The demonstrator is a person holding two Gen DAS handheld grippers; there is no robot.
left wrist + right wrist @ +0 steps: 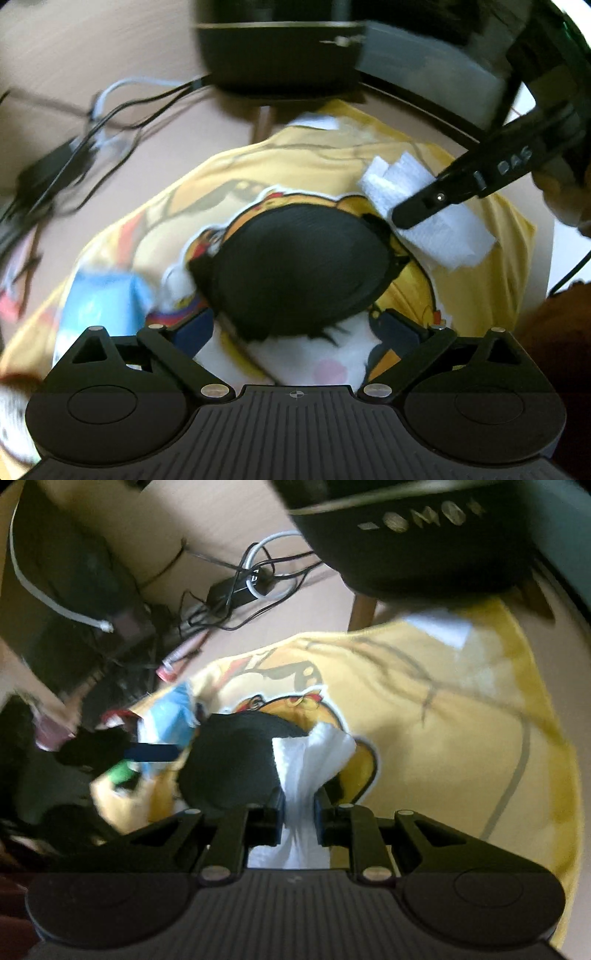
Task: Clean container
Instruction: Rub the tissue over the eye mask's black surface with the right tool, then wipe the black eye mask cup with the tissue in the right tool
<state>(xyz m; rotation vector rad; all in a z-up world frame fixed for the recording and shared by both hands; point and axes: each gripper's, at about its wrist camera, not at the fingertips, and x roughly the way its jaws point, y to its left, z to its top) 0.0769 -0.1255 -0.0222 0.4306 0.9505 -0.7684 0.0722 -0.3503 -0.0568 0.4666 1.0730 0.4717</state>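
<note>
A round black container (299, 266) is held between the fingers of my left gripper (295, 328), above a yellow cartoon-print cloth (314, 162). My right gripper (299, 805) is shut on a folded white paper towel (314, 760). In the right wrist view the towel touches the right edge of the black container (229, 764). In the left wrist view the right gripper's finger (436, 199) presses the towel (424, 210) against the container's upper right rim.
A tangle of black and white cables with a power adapter (236, 587) lies on the beige surface at the back. A large black appliance (424, 535) stands behind the cloth. A blue packet (173, 709) and small items lie at the cloth's left.
</note>
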